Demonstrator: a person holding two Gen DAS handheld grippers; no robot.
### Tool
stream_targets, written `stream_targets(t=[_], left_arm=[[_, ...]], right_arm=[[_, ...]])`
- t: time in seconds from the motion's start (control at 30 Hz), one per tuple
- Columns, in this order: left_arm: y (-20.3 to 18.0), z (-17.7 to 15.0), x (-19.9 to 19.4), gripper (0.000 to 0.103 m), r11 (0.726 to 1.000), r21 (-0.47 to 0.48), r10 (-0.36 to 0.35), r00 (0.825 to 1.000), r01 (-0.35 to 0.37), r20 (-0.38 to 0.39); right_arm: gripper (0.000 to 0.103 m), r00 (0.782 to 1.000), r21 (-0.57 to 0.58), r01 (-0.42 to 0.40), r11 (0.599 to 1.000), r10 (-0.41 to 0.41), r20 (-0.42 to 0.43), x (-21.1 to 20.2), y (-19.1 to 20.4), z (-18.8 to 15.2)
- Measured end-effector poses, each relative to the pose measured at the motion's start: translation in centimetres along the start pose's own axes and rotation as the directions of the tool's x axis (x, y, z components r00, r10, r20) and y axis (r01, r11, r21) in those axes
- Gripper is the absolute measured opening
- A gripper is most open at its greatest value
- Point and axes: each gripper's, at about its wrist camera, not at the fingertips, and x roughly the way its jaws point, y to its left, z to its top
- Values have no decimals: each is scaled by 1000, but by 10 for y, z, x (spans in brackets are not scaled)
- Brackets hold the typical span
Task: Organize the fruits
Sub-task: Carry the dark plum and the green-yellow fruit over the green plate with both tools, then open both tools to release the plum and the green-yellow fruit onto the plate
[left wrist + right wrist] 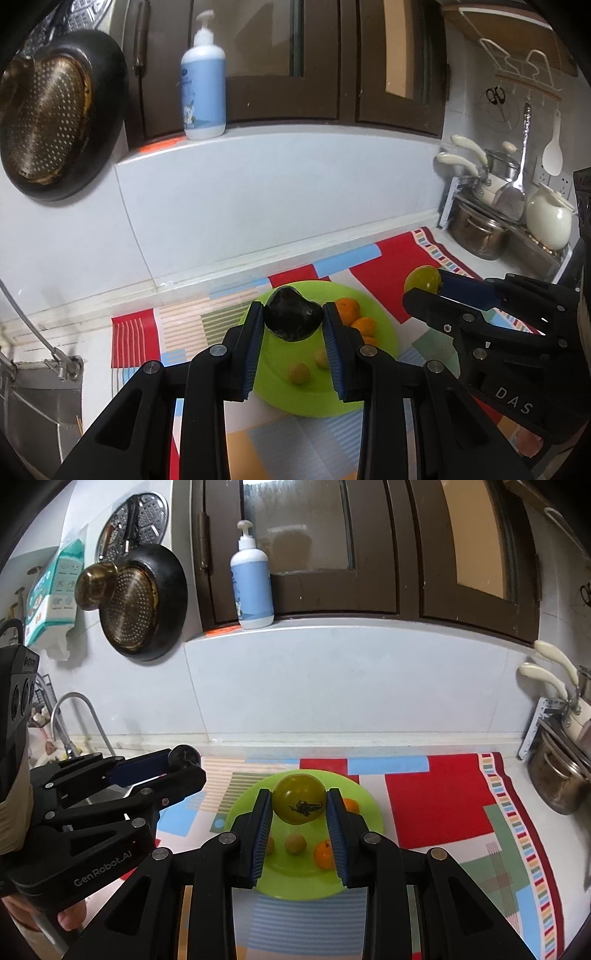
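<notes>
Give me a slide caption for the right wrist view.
Right gripper holds a yellow-green fruit above the green plate.

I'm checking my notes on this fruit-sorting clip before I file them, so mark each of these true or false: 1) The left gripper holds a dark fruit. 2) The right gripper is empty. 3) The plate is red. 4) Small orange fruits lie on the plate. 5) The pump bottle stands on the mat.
1) True: the left gripper is shut on the dark fruit.
2) False: the right gripper is shut on a yellow-green fruit.
3) False: the plate is lime green.
4) True: orange fruits lie on it.
5) False: the pump bottle stands on the ledge under the cabinet doors; the mat lies below on the counter.
</notes>
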Motion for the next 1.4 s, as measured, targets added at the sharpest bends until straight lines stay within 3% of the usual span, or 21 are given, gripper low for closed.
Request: stream_targets(t=[0.57,1.4], left_arm=[[18,-1,70,32,1000,-19,-18,996,16,-92],[15,-29,153,32,997,15,-70,967,76,-244]], right_arm=[[31,995,0,-12,1000,12,-101,74,-15,1],[31,970,21,6,1000,-1,-243,149,-39,-26]])
